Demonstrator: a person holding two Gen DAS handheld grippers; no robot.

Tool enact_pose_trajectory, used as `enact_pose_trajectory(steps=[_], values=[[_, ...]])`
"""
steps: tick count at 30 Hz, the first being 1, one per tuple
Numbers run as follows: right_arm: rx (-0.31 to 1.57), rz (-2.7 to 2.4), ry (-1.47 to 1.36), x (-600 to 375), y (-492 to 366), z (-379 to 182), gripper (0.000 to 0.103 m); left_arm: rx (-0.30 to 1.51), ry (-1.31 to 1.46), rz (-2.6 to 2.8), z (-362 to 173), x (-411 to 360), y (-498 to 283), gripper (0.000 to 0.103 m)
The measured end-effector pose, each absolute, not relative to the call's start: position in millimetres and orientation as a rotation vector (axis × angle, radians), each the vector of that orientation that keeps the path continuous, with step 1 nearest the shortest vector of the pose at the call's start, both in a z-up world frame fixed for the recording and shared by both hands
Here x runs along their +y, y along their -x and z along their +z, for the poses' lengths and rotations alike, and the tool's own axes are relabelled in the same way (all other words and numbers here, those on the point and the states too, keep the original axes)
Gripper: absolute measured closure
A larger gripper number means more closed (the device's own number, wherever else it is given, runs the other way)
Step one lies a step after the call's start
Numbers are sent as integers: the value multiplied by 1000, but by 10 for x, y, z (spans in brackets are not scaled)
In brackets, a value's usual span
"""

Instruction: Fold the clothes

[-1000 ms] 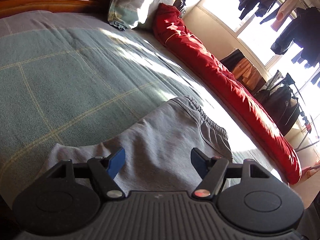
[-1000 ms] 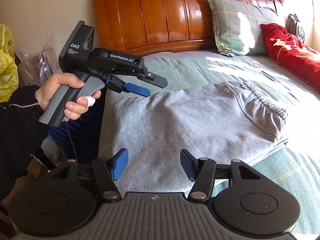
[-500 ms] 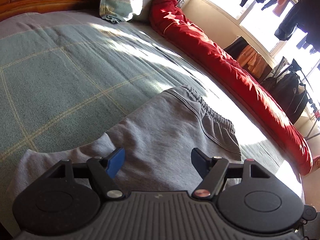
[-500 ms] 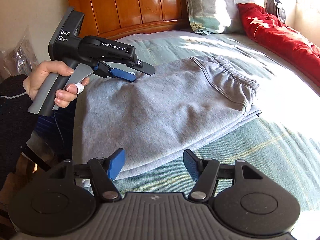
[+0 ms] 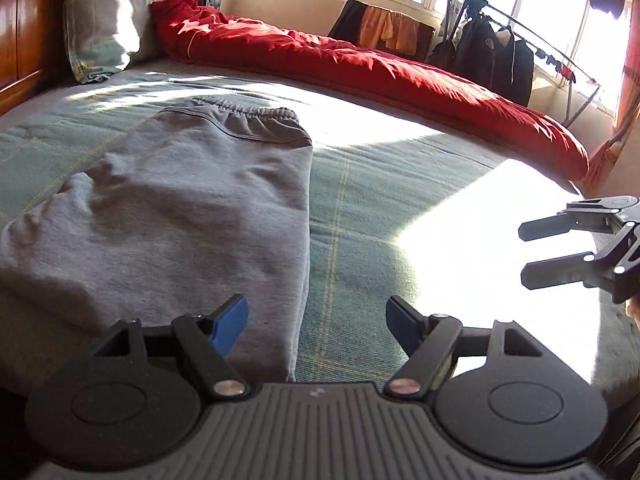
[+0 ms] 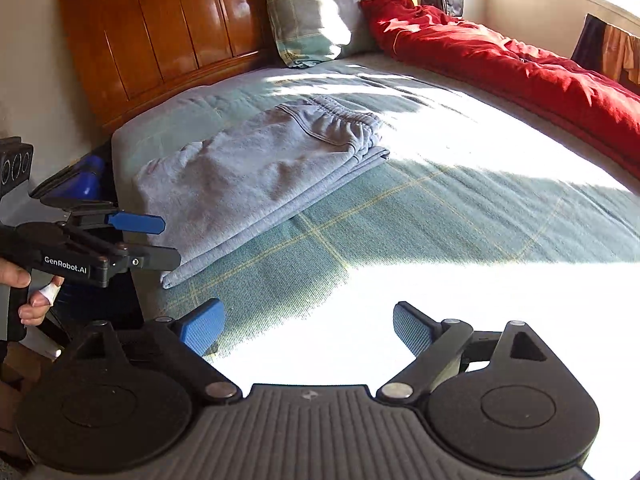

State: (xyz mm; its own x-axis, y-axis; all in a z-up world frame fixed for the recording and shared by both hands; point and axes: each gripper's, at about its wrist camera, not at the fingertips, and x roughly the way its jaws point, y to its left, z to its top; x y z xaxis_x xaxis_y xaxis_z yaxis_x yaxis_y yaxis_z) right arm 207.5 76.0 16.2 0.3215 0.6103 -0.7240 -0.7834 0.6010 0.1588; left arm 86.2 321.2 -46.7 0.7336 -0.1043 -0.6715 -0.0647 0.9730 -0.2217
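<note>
left hand-held gripper [image 6: 160,242] at left edge of the right wrist view, jaws opening, nothing between them, poised just off the near left corner of the folded grey sweatpants [image 6: 256,184]. sweatpants lie flat on the green checked bed [image 6: 440,208], waistband toward the far side, below the pillow [image 6: 320,16]. red duvet [image 6: 500,60] along the far right. right hand-held gripper [image 6: 306,330] jaws opening wide over bare bed, probably not touching it.

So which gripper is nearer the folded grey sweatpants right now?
Left. The left gripper hangs over the sweatpants' near edge; the right gripper is off them, above bare bedspread.
</note>
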Motion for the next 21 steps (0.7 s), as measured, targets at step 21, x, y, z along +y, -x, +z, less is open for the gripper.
enact_pose_trajectory(steps=[21], values=[[885,866,1,23,-1947,-141,3,775,-351,241,-639,2462,-852,24]])
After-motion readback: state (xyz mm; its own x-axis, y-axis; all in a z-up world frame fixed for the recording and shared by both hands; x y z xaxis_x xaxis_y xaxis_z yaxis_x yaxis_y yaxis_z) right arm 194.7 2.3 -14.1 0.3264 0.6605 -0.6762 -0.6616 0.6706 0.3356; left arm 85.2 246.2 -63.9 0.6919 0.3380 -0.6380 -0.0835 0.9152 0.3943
